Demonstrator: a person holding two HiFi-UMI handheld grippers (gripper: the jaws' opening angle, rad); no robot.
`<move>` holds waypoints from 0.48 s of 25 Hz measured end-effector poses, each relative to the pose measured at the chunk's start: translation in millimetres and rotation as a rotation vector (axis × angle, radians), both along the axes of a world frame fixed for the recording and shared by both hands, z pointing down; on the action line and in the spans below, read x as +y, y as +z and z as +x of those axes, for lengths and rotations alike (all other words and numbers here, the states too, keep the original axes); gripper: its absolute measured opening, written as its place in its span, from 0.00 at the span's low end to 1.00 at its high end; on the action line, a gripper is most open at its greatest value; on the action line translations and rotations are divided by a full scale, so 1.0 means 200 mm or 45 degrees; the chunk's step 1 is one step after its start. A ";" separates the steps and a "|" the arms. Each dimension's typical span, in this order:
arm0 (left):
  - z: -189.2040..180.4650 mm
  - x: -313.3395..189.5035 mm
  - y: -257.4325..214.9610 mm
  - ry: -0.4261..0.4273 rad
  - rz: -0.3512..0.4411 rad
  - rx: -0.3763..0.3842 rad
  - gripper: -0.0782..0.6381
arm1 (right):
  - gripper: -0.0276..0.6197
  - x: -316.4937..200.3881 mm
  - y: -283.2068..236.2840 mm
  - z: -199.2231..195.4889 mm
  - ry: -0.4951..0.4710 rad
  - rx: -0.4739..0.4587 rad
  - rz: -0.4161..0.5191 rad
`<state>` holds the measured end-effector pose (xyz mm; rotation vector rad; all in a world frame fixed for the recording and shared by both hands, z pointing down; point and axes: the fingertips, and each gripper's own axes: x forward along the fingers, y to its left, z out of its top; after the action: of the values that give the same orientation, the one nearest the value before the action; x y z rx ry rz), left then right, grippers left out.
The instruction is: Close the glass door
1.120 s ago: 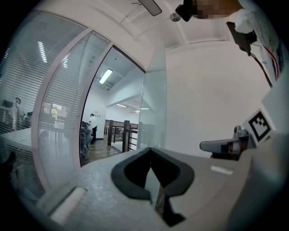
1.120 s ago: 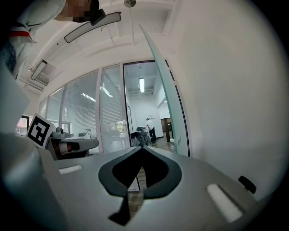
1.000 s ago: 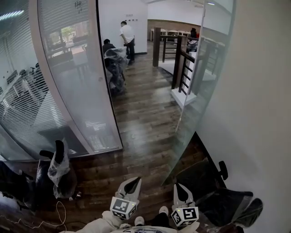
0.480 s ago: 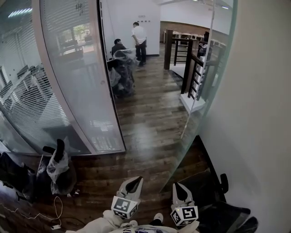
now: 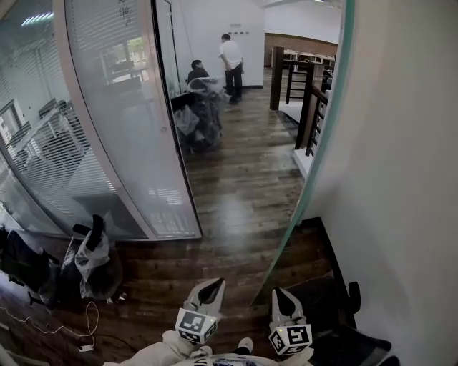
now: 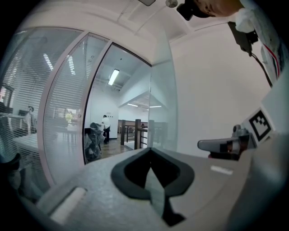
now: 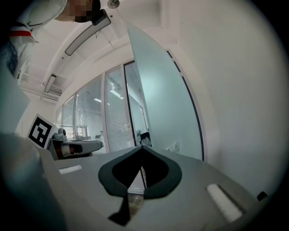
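While the glass door (image 5: pixel 313 164) is standing open beside the wall (image 5: pixel 401 179), we are holding the left hand-held gripper (image 5: pixel 211 284) and right hand-held gripper (image 5: pixel 281 294) pinched shut, empty, near its edge; closed tips could be skidding off slick glass.

No readable text, brand or number in any view. Dark scrawl (image 5: pixel 124 10) near top of frosted glass partition (image 5: pixel 122 121): too small to read. Small dark plaques (image 5: pixel 240 32) on white far wall (image 5: pixel 211 28): illegible. Marker cube (image 5: pixel 195 326) on left gripper (image 5: pixel 213 283) and marker cube (image 5: pixel 290 339) on right gripper (image 5: pixel 278 292): black-and-white square code patterns only, no letters or digits. Same patterns visible in both gripper views, again without lettering.
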<state>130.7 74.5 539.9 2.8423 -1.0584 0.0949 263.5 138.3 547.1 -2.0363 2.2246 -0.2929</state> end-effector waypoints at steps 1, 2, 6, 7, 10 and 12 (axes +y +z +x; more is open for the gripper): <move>0.01 0.00 0.00 -0.006 -0.001 -0.004 0.11 | 0.05 0.00 0.01 0.01 -0.007 -0.003 -0.001; 0.02 0.00 0.01 -0.014 -0.002 -0.007 0.11 | 0.05 -0.01 0.01 0.02 -0.013 -0.006 -0.002; 0.06 -0.01 0.00 -0.041 0.000 -0.015 0.11 | 0.05 -0.02 0.01 0.07 -0.036 -0.015 0.003; 0.07 0.00 0.00 -0.047 0.000 -0.016 0.11 | 0.05 -0.01 0.01 0.09 -0.041 -0.015 0.004; 0.11 0.02 -0.02 -0.061 0.010 -0.015 0.11 | 0.05 0.00 0.01 0.13 -0.053 -0.020 0.009; 0.14 0.03 -0.03 -0.069 0.010 -0.018 0.11 | 0.05 0.00 0.02 0.17 -0.055 -0.026 0.010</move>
<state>157.9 80.7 534.1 2.8219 -1.1403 0.1063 297.1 137.7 550.5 -1.9742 2.2569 -0.3076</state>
